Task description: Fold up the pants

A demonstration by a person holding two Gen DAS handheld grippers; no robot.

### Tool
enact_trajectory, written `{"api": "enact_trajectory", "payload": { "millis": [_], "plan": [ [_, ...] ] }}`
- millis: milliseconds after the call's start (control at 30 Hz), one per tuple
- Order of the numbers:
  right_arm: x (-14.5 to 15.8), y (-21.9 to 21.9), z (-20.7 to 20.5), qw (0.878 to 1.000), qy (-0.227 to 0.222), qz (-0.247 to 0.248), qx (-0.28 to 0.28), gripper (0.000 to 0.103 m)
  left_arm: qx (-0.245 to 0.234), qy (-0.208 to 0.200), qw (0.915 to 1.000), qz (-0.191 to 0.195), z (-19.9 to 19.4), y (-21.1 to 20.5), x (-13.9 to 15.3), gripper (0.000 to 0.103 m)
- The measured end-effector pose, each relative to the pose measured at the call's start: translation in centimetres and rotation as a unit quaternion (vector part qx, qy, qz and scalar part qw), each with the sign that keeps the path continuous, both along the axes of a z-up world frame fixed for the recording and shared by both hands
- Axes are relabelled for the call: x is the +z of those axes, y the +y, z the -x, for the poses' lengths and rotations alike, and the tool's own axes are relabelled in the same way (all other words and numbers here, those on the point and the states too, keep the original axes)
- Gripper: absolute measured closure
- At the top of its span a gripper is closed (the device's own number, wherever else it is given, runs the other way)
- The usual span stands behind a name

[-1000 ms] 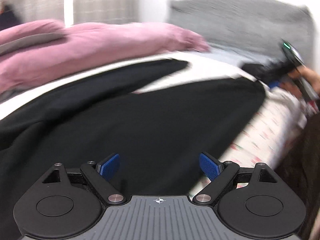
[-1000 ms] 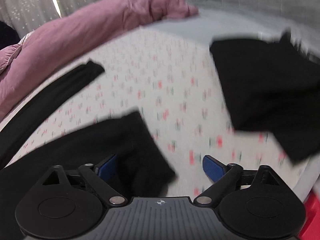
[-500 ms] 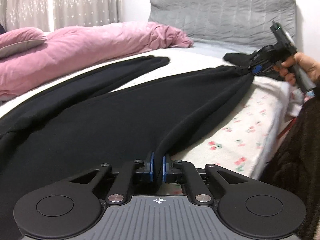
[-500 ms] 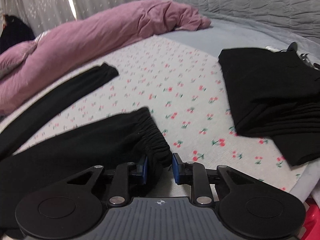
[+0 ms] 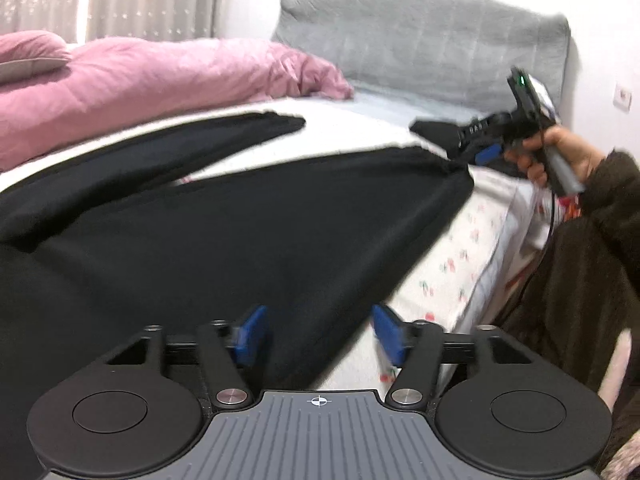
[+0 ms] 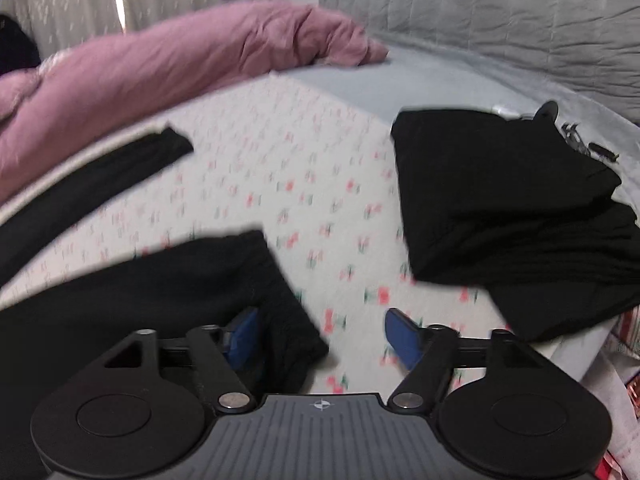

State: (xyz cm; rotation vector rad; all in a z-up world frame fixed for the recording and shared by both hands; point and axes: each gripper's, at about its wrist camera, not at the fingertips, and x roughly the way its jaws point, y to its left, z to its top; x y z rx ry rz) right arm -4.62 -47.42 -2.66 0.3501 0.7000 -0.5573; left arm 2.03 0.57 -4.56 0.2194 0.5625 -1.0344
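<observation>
The black pants [image 5: 248, 216] lie spread across the cherry-print bed sheet [image 6: 304, 168], filling the lower left and centre of the left wrist view, one leg running toward the upper left and the other toward the right edge. Both claws stand with their blue pads spread apart and grip nothing: the left gripper [image 5: 318, 334] straddles the near edge of the cloth at lower centre, and the right gripper [image 6: 320, 334] hangs over the gathered cuff end at the lower left of its frame. This looks like the layout step, the fold itself not yet made. The next move probably calls for a pinch on the near leg's edge and cuff (both sit right at the pads), then a carry across to the far leg. Open sheet lies between the legs; the stack of folded black clothes [image 6: 504, 200] at right and the pink duvet [image 5: 152, 80] along the top limit the room.
</observation>
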Motion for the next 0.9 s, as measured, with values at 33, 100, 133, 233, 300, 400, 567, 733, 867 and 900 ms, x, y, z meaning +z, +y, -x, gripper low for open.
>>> {"api": "enact_trajectory", "payload": {
  "millis": [33,100,133,233,300,400,567,733,867,900],
  "plan": [
    [0.1,-0.3,-0.3,1.000,-0.010,-0.004,0.004,0.030,0.002,0.000,1.0000,0.004,-0.1,0.1,0.1,0.040],
    [0.1,-0.9,-1.6,0.999,-0.022,-0.017,0.024,0.030,0.009,0.001,1.0000,0.004,-0.5,0.1,0.0,0.039],
    [-0.2,-1.2,-2.6,0.999,-0.022,-0.027,0.034,0.030,0.010,0.001,0.9999,0.001,-0.6,0.1,-0.1,0.038],
    [-1.5,-1.9,-5.4,0.997,-0.019,-0.049,0.059,0.031,0.009,0.000,0.9999,-0.009,-0.6,-0.5,-0.4,0.037],
    [-2.5,-2.1,-7.2,0.997,-0.008,-0.047,0.067,0.037,-0.002,0.002,0.9998,-0.018,-0.5,-0.9,-0.7,0.036],
    [-2.7,-1.5,-8.2,0.994,-0.021,-0.032,0.101,0.077,-0.021,0.003,0.9987,-0.046,-0.2,-1.8,-1.1,0.029],
    [-2.0,-1.3,-8.4,0.995,-0.036,0.007,0.089,0.081,-0.039,-0.002,0.9979,-0.052,0.4,-2.0,-1.2,0.024],
    [-2.5,0.1,-8.9,0.996,-0.002,0.045,0.082,0.061,-0.043,-0.001,0.9979,-0.049,0.7,-1.8,-1.1,0.020],
    [-0.6,1.3,-7.9,0.992,-0.018,0.099,0.070,0.044,-0.033,0.010,0.9987,-0.036,0.1,-1.2,-0.5,0.020],
    [-0.1,2.0,-7.7,0.991,-0.023,0.108,0.072,0.039,-0.025,0.013,0.9991,-0.031,-0.3,-0.9,-0.3,0.020]
  ]
}}
